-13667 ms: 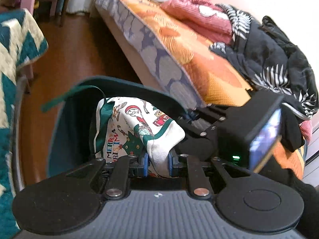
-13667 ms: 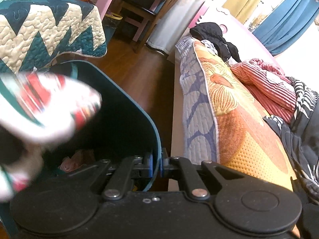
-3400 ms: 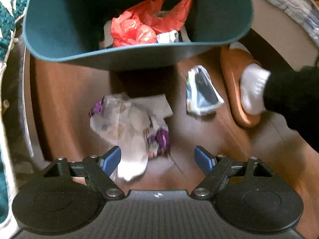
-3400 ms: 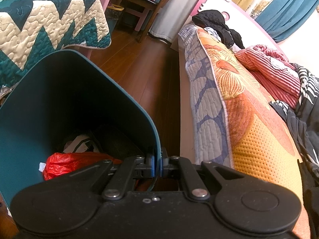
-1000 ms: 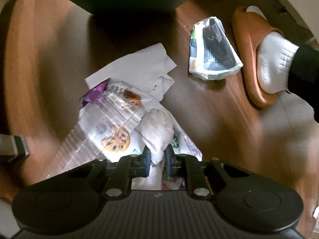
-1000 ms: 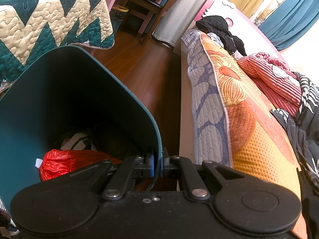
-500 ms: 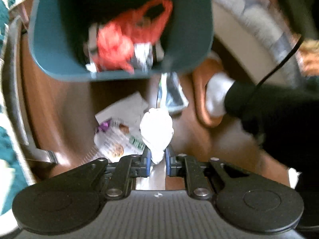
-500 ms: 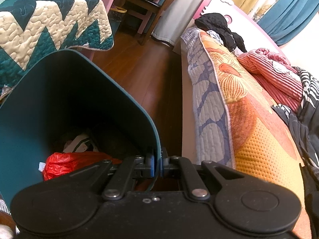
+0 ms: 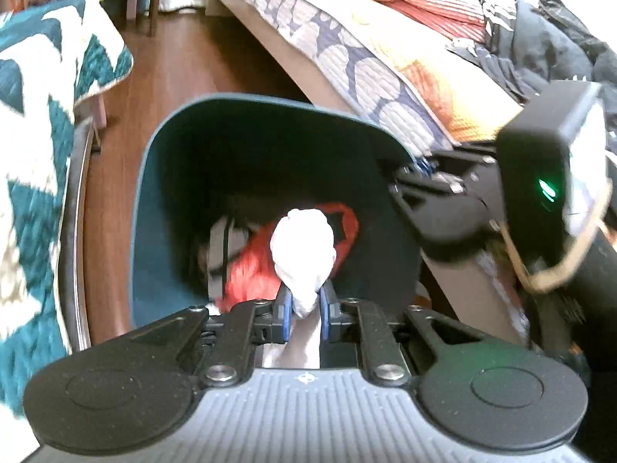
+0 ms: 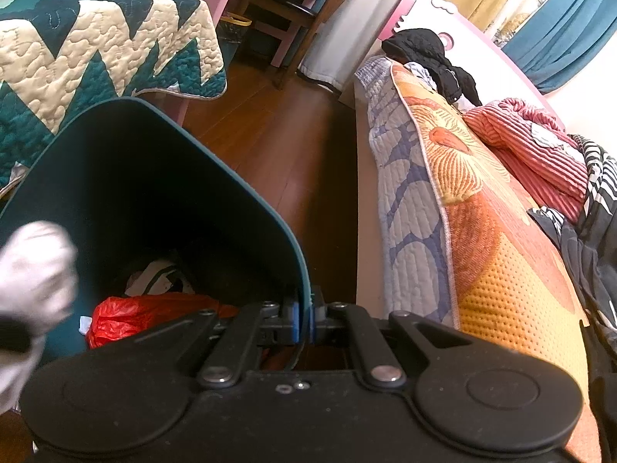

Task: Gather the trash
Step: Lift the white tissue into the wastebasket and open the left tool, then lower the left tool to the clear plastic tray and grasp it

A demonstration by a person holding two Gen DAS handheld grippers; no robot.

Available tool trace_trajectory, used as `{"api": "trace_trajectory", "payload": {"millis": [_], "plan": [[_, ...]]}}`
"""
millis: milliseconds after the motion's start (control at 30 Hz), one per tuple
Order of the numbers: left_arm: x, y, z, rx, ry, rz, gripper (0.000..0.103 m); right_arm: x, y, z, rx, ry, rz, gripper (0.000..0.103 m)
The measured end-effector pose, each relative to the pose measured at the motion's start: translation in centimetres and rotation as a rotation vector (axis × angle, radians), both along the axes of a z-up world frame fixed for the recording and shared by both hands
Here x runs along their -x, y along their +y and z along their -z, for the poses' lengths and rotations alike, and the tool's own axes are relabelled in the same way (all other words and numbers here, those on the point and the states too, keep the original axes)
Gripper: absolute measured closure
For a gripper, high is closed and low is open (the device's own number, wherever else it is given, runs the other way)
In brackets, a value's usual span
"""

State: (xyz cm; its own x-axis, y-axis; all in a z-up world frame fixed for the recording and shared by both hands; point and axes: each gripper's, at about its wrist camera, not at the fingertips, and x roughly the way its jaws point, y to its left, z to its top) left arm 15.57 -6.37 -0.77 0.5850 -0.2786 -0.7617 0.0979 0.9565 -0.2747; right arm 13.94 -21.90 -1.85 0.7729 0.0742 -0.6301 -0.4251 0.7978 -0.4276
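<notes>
Left hand-held gripper (image 9: pixel 304 308), clenched on a white wad (image 9: pixel 302 252), hangs above the teal bin (image 9: pixel 162 146), whose rim the right hand-held gripper (image 10: pixel 304 318) clamps; release is due next.

Black hand-held gripper (image 9: pixel 304 308) with blue finger pads (image 9: pixel 284 310), silver screws, ribbed grey housing, round black side discs.

Crumpled white tissue wad (image 9: pixel 302 252), bulbous at its free end and narrowing toward its pinched lower end, held above the open mouth of the dark teal bin (image 9: pixel 246 146). The bin stands on the wooden floor. Inside it lie a crumpled red plastic bag (image 9: pixel 250 266) and other scraps.
</notes>
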Motion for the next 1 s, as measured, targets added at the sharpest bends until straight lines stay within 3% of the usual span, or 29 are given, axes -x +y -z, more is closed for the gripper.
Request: {"api": "trace_trajectory", "payload": {"millis": [333,667,767,800,833,900,1000], "plan": [[-4.5,-1.6,4.4,-0.076,0.07,-0.038,0.089,0.0,0.0,0.1,0.001,0.002,-0.006,0.098],[-4.7,-1.5,6.1,-0.088,0.108,-0.056,0.085,-0.1,0.1,0.1,0.001,0.004,-0.008,0.098],[-4.2,-1.6,5.7,-0.094,0.099,-0.057,0.074,-0.1,0.1,0.1,0.002,0.004,-0.008,0.098],[-4.0,-1.6,5.6,-0.097,0.092,-0.056,0.066,-0.1,0.1,0.1,0.003,0.004,-0.008,0.098],[-3.8,-1.6,5.4,-0.104,0.084,-0.056,0.046,-0.1,0.1,0.1,0.003,0.004,-0.009,0.098],[-3.2,-1.5,4.7,-0.116,0.052,-0.07,0.023,-0.1,0.1,0.1,0.001,0.004,-0.008,0.098],[-2.3,-1.3,3.7,-0.106,0.027,-0.065,0.022,-0.1,0.1,0.1,0.002,0.004,-0.009,0.098]]}}
